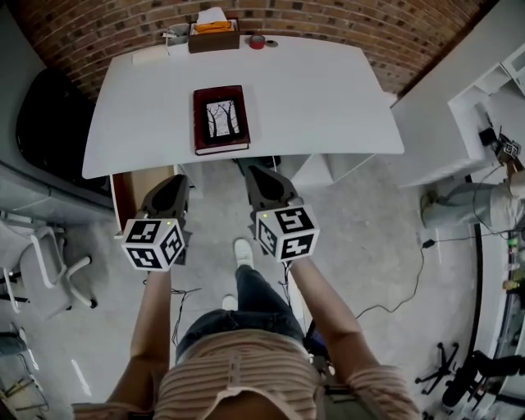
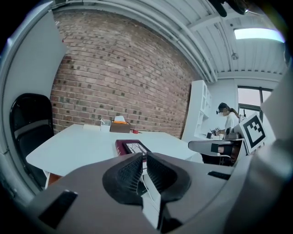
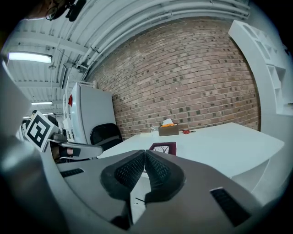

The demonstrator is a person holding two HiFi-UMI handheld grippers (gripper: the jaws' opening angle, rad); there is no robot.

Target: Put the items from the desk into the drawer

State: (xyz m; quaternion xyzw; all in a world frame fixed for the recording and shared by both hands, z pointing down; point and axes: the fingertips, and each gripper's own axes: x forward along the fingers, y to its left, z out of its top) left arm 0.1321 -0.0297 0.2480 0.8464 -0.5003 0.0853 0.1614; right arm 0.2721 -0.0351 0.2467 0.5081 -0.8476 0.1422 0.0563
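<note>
Left tongs (image 2: 143, 165) and right tongs (image 3: 144, 161) pressed together, empty. Book (image 1: 221, 120) on counter (image 1: 328, 98): probably stiff, fairly heavy; I'd pinch its near edge.

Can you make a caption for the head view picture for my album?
The left gripper and right gripper, both shut and empty, face a white desk holding a dark red book.

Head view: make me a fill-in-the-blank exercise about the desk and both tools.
1. The wall behind the white desk is built of ____.
2. The left tool and the right tool both have their jaws ____.
3. On the desk lies exactly ____ dark red book.

Missing words: brick; shut; one.
</note>
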